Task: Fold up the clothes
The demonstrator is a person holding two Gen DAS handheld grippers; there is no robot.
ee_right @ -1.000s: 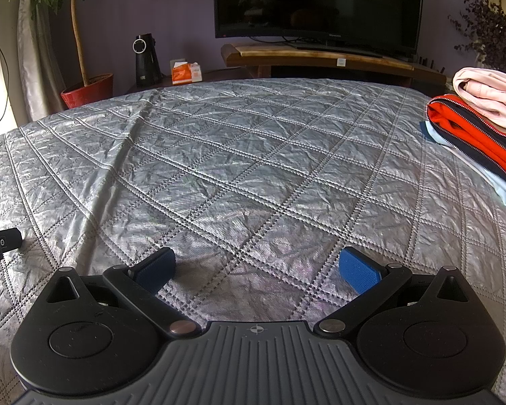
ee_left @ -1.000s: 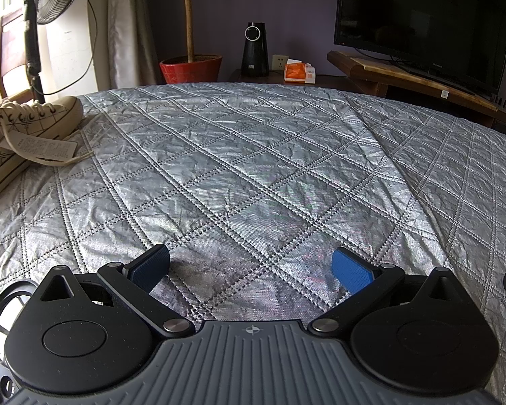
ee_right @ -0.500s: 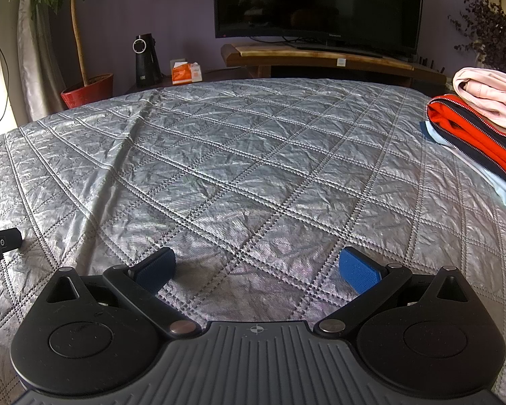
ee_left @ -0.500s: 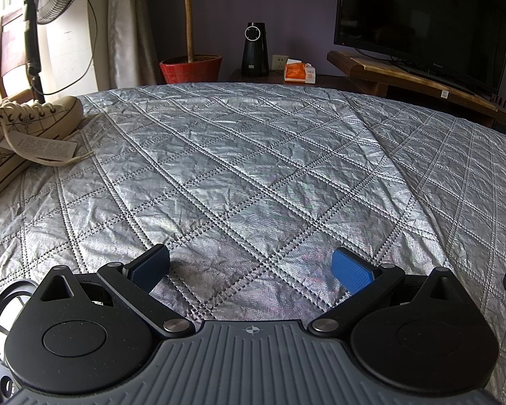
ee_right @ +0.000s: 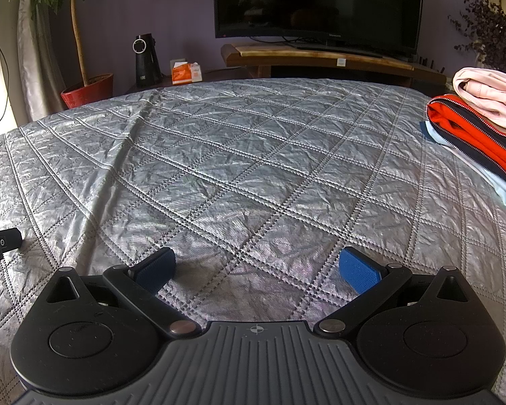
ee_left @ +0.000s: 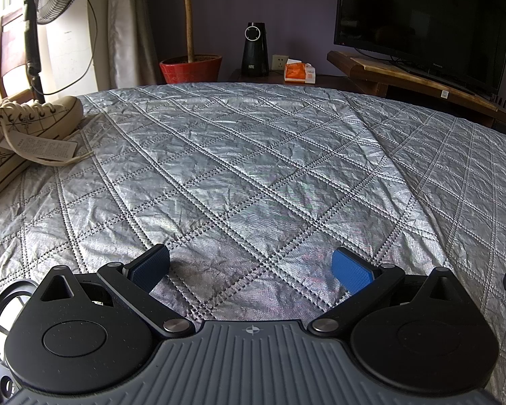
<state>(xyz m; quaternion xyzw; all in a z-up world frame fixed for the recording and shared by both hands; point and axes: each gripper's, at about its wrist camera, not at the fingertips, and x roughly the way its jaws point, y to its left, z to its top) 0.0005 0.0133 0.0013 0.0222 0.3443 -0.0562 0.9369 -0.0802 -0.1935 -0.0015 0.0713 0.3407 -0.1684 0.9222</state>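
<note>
- Left gripper (ee_left: pixel 251 266): jaws spread wide with nothing between them, held low over the quilted silver bedcover (ee_left: pixel 253 155). The open stance suits a gripper waiting to take hold of cloth, not one carrying any.
- Right gripper (ee_right: pixel 258 268): jaws likewise spread and empty, low over the same cover and pointing toward the television (ee_right: pixel 317 3). The two grippers sit side by side; a dark piece at the left edge of the right wrist view is probably part of the other gripper, though too little of it shows to be sure.
- Clothes: a stack of folded garments (ee_right: pixel 479 128) lies at the right edge of the bed, well apart from both grippers. A pink piece lies on top, an orange and dark zipped piece below it, and a pale blue one at the bottom. Set aside at the edge, the stack leaves the middle of the cover bare as a working surface.
- No unfolded garment shows in either view, so the next item to fold presumably lies out of frame.
- Shoe (ee_left: pixel 23 135): a cream canvas shoe with a paper tag rests at the left edge of the bed, clear of the working area and no part of the task.
- Stage, as a judgement: between garments, with both grippers free.
</note>
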